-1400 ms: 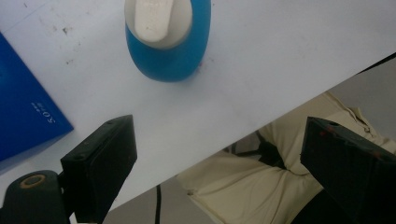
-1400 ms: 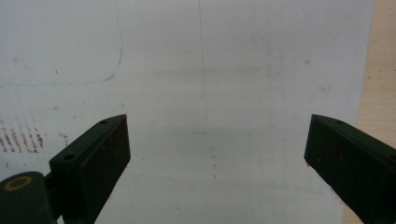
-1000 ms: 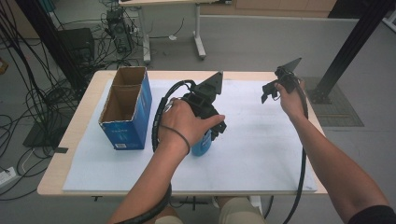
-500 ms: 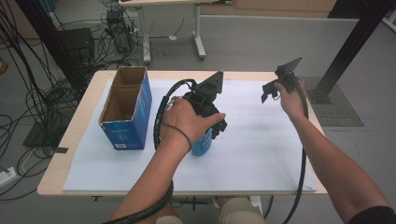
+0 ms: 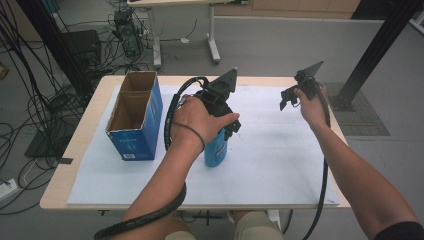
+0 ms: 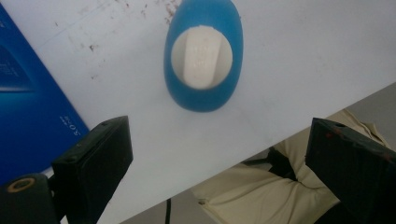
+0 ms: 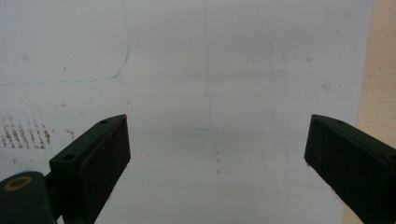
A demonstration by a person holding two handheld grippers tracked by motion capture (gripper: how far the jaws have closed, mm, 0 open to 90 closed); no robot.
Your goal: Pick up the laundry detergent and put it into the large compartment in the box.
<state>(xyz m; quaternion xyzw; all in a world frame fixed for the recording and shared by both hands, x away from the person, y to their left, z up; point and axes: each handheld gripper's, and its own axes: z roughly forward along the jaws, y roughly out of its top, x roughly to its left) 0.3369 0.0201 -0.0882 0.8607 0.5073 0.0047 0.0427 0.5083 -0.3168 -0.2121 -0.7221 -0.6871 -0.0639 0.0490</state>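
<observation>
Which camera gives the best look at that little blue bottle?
The left gripper view: it looks straight down on the bottle, unobstructed, white cap plain. The high view shows its lower body beneath the left gripper. The right gripper view faces bare white table cover.

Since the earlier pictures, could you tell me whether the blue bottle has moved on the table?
No. The bottle stands right of the box, as before, below the left gripper, whose jaws have just been opening and hold nothing.
</observation>
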